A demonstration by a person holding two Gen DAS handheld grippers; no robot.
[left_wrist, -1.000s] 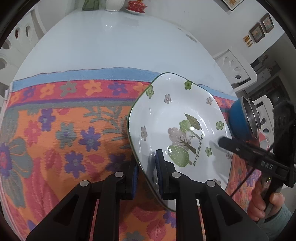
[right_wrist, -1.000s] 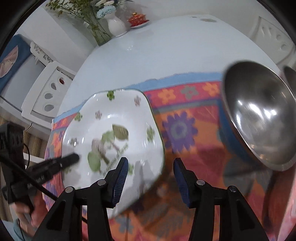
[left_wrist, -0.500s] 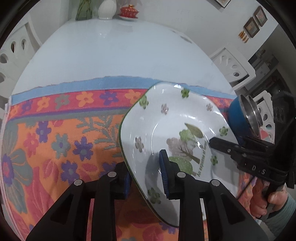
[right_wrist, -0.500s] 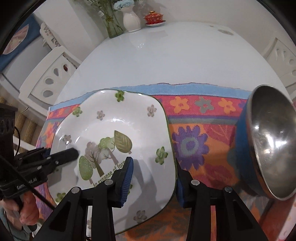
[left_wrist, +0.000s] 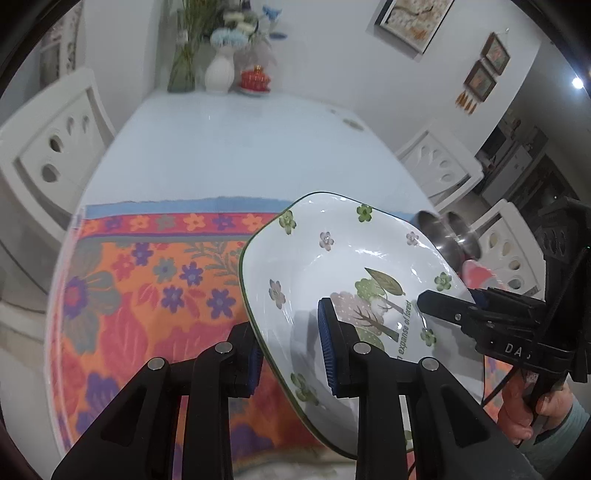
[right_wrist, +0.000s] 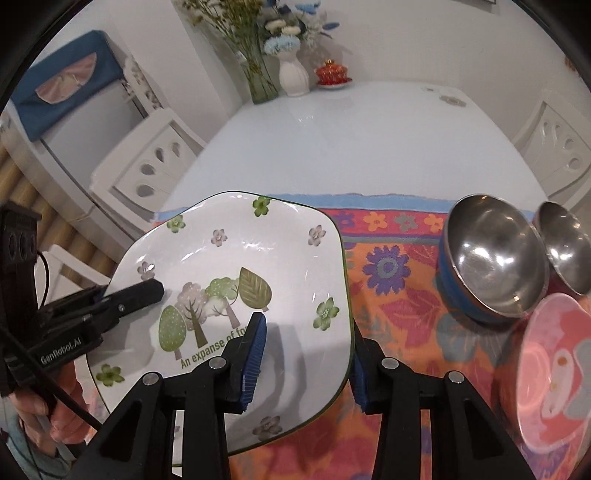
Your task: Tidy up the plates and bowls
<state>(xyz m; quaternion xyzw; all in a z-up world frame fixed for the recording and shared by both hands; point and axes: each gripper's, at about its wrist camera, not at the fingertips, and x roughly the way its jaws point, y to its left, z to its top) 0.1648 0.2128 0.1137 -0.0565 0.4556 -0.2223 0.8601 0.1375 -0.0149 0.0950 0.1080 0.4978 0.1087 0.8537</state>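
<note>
Pink plate (right_wrist: 554,373) cut off by right edge of right wrist view, blurred; only a sliver of it (left_wrist: 478,275) shows in left wrist view. Second steel bowl (right_wrist: 565,247) half hidden behind blue-sided steel bowl (right_wrist: 491,258). Both bowls blurred, mostly hidden behind tree-print plate (left_wrist: 332,273) in left wrist view. Plate's printed text partly covered by right hand-held gripper (right_wrist: 306,356). Plate hides the floral cloth (left_wrist: 147,280) beneath it.

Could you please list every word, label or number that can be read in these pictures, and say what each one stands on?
"An expanse of fo", the rest hidden behind a finger: on the plate.
"expanse of forest": same plate, left wrist view.
"GenRobot.AI": on the left tongs.
"DA", the rest cut off: on the right tongs.
Wall pictures: no text readable.
</note>
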